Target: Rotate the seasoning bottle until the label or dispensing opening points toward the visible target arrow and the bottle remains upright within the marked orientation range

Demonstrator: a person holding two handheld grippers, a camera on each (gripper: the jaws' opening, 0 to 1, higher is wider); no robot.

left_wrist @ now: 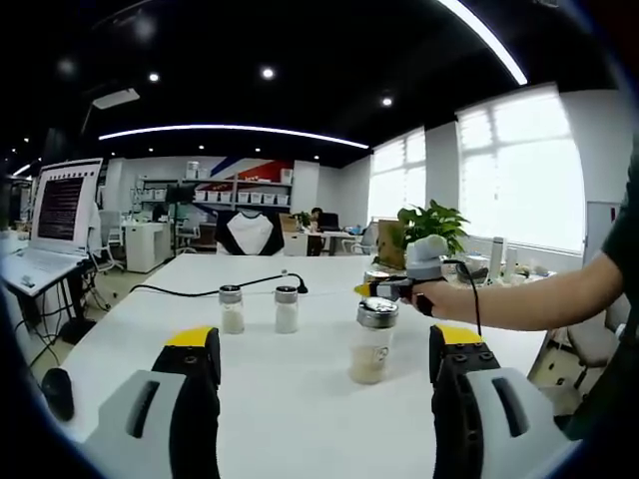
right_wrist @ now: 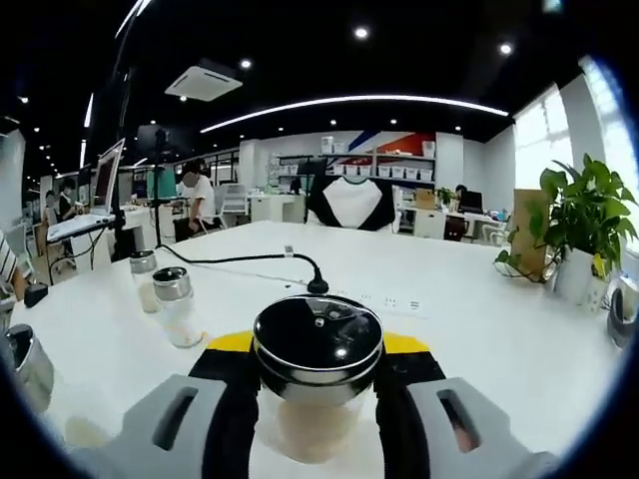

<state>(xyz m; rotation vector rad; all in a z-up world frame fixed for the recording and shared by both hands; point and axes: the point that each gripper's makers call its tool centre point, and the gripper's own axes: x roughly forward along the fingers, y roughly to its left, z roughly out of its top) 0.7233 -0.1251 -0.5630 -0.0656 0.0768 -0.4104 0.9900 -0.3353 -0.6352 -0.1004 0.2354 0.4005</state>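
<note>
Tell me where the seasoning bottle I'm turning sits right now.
In the right gripper view, the seasoning bottle stands upright on the white table between the right gripper fingers.

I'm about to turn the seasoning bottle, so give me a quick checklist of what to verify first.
1. Seasoning bottle sits between the right hand-held gripper jaws: ok.
2. Jaws firmly clamped on it: cannot tell; in the left gripper view the right hand-held gripper sits at the bottle lid.
3. Bottle upright: ok.
4. Target arrow or orientation marks on the table: cannot tell, none visible.
5. Two other shakers clear of the turn: ok.
6. Left hand-held gripper open, apart from the bottle: ok.
</note>
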